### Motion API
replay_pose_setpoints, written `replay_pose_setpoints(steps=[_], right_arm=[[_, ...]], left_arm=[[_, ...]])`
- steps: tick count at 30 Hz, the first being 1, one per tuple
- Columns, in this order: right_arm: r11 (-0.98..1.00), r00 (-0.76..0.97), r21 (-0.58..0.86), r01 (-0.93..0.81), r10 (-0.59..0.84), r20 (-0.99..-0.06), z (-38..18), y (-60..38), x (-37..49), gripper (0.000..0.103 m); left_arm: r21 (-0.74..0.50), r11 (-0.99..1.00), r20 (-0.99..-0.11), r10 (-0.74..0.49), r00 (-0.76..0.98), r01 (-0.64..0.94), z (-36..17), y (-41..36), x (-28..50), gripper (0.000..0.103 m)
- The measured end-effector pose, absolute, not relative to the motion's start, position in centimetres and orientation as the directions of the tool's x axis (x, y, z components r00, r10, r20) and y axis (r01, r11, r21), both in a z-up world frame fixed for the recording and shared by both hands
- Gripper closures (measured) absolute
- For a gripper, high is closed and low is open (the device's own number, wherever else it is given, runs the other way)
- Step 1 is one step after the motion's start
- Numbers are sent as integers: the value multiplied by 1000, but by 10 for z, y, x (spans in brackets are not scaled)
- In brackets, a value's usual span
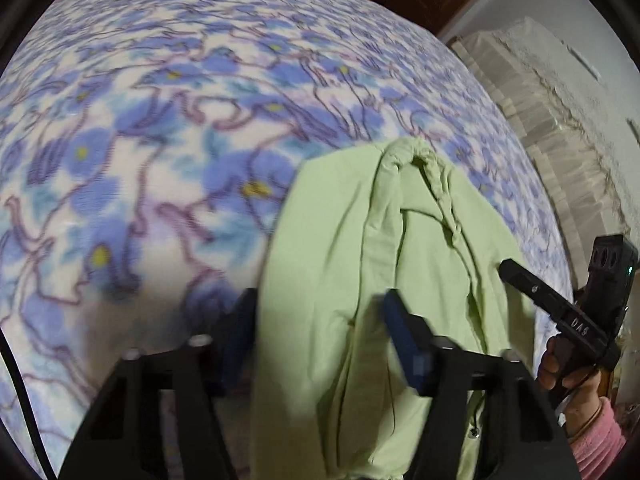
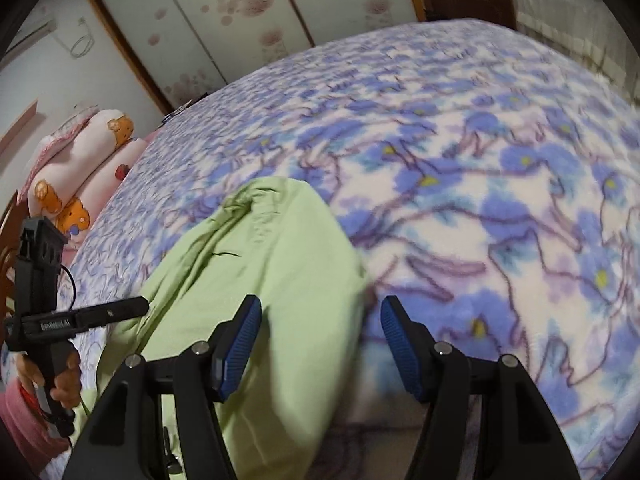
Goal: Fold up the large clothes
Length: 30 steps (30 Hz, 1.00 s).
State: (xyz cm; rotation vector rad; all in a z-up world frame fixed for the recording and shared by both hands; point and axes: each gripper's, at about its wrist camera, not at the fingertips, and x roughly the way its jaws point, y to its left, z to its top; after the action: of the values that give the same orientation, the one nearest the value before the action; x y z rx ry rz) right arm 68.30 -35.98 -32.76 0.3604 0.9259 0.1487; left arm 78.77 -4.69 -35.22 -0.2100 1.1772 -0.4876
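Nearest, the left tongs (image 1: 320,344) straddle a fold of the pale green cotton garment (image 1: 400,240), their blue-padded jaws part open; whether the pads press the cloth, I cannot tell. The right tongs (image 2: 320,344) stand part open over the garment's right edge, the left pad above cloth, the right above the blue-flowered fleece bed cover (image 2: 480,160). Far left lie cartoon-print pink pillows (image 2: 80,168).

**Around the bed**

A fleece blanket (image 2: 500,208) printed with blue flowers covers the bed. At its far left lie pink pillows (image 2: 80,168) with orange bear prints (stacked, it seems). Behind stand sliding wardrobe doors (image 2: 224,12) patterned with pink blossoms, framed in brown wood.
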Motion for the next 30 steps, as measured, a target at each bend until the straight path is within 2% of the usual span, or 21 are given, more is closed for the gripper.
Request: replay_pose_setpoints(steps=[2,3,4,6,7,12,22,26,30], right_arm=[[919,597,391,51,286,-750,-333,-364,683,54],[918,588,389,70,277,-760,-335,-366,684,71],[913,583,401,77,284,-761,-337,-367,684,85],[890,592,447,88,315,-742,-335,-370,683,92],[886,597,455,88,318,-736,-331,-370,681,96],[874,628,485,26,362,-688,-291,-359,674,100],[854,712,503,-131,434,-552,-197,-338,601,101],[837,730,520,-172,463,-503,-182,-335,551,101],[809,739,553,-200,495,-458,-183,-333,502,101]], left_arm=[[-384,889,-849,-446,284,249,-357,-54,790,59],[-393,887,-846,-453,283,243,-357,-55,790,71],[-421,876,-836,-475,276,235,-357,-55,790,77],[-443,871,-833,-487,263,211,-354,-56,791,92],[-440,874,-835,-483,264,207,-351,-56,791,92],[-436,871,-824,-488,287,227,-317,-52,780,97],[-449,835,-746,-546,381,319,-222,-9,695,97],[-440,822,-722,-563,403,361,-201,9,645,97],[-430,824,-729,-558,396,369,-204,23,596,97]])
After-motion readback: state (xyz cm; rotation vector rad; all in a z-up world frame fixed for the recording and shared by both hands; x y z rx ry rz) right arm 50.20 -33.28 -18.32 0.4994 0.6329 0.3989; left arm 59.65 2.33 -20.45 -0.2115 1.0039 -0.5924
